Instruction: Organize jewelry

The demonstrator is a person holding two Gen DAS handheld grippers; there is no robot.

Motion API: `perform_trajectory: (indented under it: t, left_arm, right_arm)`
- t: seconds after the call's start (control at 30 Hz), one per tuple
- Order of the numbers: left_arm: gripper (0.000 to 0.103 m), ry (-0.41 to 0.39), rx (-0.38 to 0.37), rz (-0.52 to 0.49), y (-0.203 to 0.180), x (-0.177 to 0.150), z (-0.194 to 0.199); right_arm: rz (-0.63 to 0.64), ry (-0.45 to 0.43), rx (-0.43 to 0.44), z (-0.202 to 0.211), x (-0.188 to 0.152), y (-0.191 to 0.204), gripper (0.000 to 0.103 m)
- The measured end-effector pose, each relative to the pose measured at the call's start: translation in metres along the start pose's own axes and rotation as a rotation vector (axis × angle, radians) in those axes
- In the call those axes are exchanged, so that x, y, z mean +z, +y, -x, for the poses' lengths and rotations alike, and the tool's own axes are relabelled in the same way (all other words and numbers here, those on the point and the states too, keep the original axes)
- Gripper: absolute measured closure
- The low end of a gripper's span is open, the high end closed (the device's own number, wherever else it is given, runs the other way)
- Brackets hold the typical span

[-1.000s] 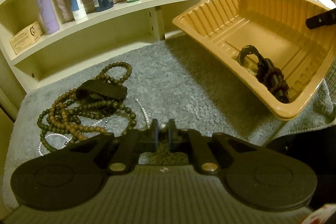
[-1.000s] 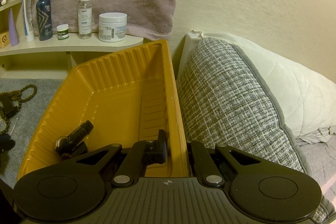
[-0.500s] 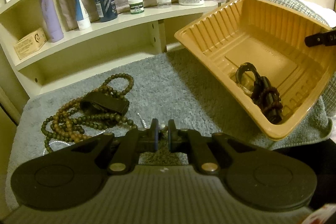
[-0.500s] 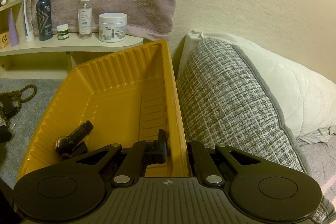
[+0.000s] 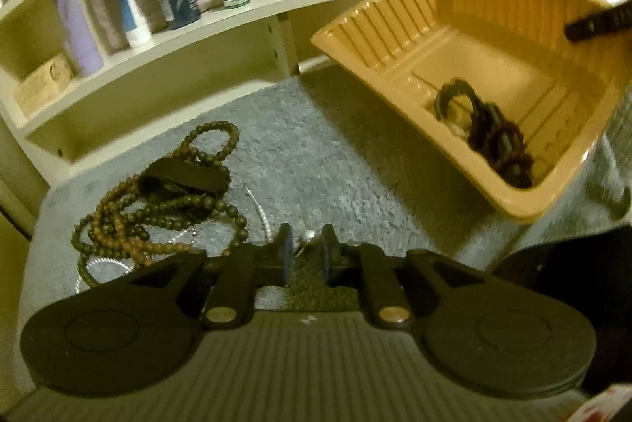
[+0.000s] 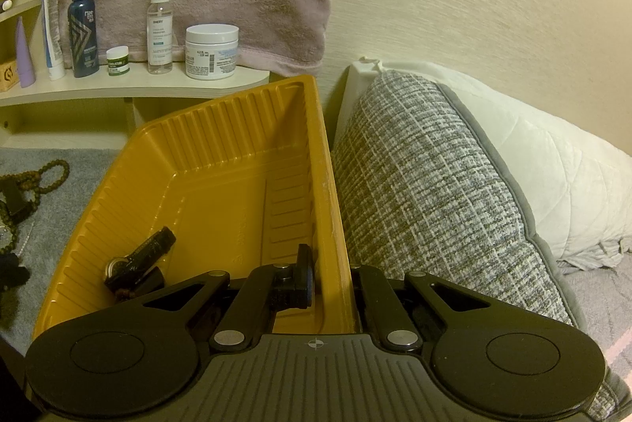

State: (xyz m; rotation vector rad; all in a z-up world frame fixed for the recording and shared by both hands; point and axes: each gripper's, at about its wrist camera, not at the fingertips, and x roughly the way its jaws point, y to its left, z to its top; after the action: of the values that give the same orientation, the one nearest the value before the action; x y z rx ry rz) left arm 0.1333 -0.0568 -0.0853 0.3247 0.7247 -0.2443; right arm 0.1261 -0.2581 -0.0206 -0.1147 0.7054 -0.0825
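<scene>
The right gripper [image 6: 330,279] is clenched on the side wall of the tray [image 6: 237,145], one finger inside and one outside, holding it tipped up off the mat [image 5: 316,153]. Low in the tray, left of those fingers, lie a watch [image 6: 136,262] and a dark bracelet [image 5: 501,145], already sorted.

The left gripper [image 5: 306,256] has its jaws opening, with a small silvery piece [image 5: 307,237] in the gap between the pads; the view is blurred there, so it may be a ring or a clasp on the thin chain [image 5: 260,212], and I cannot tell whether the pads touch it. Ahead and left of these fingers a heap of beads [image 5: 158,216] lies on the mat with a black strap [image 5: 185,177] on top, well apart from the tray, which sits ahead and to the right.

The beads will be limp and fairly light, and they will slide and trail if pinched at one end; a grip across several bunched strands near the middle of the heap looks safest. The chain is finer and slippery, likely to snag in the beads, so it wants a firm pinch and a slow lift. The strap is stiffer and easy to take across its width
</scene>
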Motion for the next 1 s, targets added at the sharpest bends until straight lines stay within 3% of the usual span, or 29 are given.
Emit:
perform_trajectory:
  t: [0.17,0.3,0.47,0.63,0.73,0.9,1.0]
  left_arm:
    - [0.086,-0.009,0.003,-0.049,0.000,-0.003,-0.003]
    - [0.096,0.003,-0.020,-0.049,0.001,0.000,-0.003]
    - [0.096,-0.041,-0.025,0.004,0.005,0.009,0.010]
    - [0.096,-0.033,-0.072,0.113,0.019,0.016,0.016]
    - [0.103,-0.038,-0.114,0.185,0.024,0.018,0.020]
    - [0.103,-0.080,-0.113,0.119,0.008,0.022,0.030]
    - [0.103,-0.074,-0.073,0.063,0.006,0.014,0.027]
  right_arm:
    - [-0.001,0.000,0.000,-0.001,0.000,0.000,0.099]
    - [0.000,-0.001,0.000,-0.001,0.000,0.000,0.099]
    - [-0.003,-0.001,0.000,-0.001,0.000,0.000,0.099]
    - [-0.001,-0.001,-0.001,-0.001,0.000,0.000,0.099]
    - [-0.001,-0.002,-0.001,-0.001,0.000,0.000,0.099]
    - [0.000,-0.001,0.000,-0.001,0.000,0.000,0.099]
    - [0.003,-0.003,0.001,-0.001,0.000,0.001,0.099]
